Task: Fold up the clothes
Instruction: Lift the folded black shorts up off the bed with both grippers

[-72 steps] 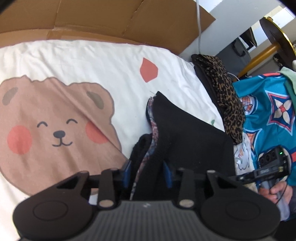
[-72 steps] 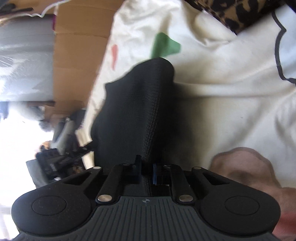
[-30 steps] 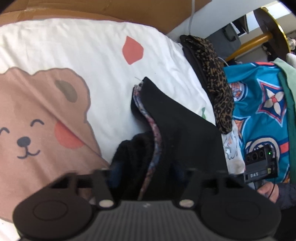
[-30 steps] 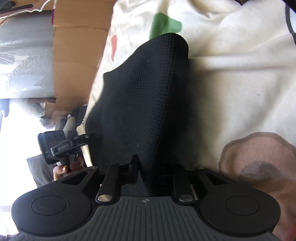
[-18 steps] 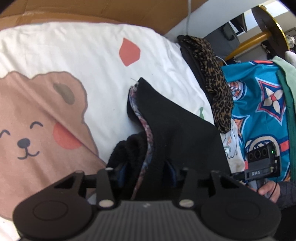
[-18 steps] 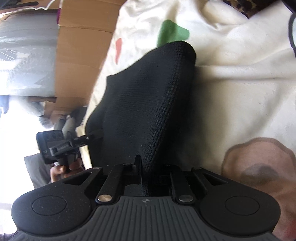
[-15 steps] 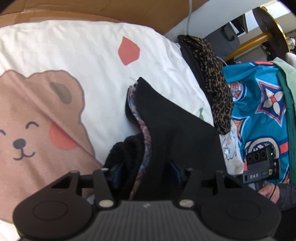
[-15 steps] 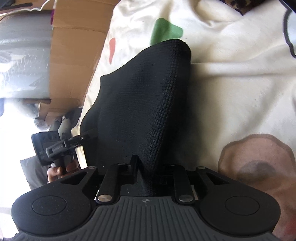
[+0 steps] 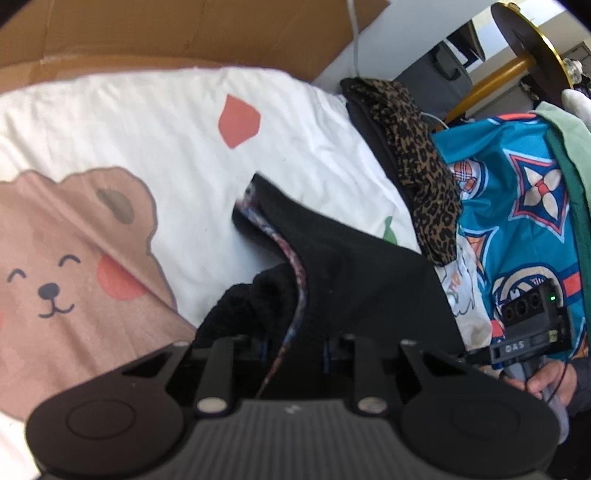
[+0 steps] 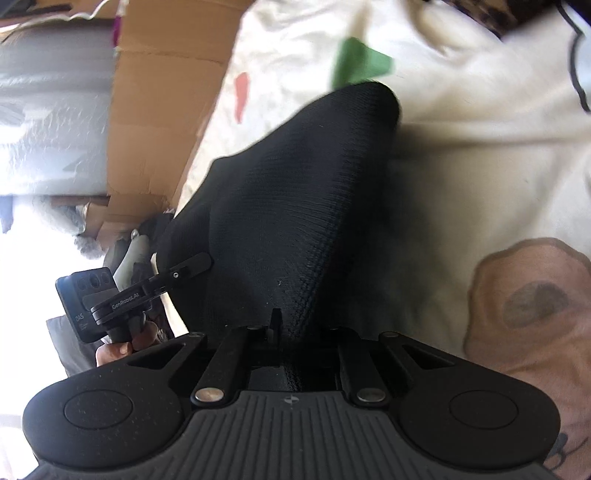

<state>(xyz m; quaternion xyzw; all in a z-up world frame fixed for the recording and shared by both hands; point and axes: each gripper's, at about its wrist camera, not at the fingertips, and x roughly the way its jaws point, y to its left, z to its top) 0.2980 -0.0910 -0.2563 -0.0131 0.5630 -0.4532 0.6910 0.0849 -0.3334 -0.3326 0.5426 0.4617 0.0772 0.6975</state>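
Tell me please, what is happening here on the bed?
A person is folding a black garment on a bear-print sheet, with a handheld gripper in each hand. The left gripper and the right gripper are each shut on an edge of the garment, which hangs lifted between them. A leopard-print piece and a turquoise patterned one lie beside it.

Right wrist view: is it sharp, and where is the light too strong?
Right wrist view: motion blur smears the white printed bedsheet and the black knitted garment; the left edge is blown out to white. Left wrist view: sharper, evenly lit, with fisheye bending at the brown cardboard edge.
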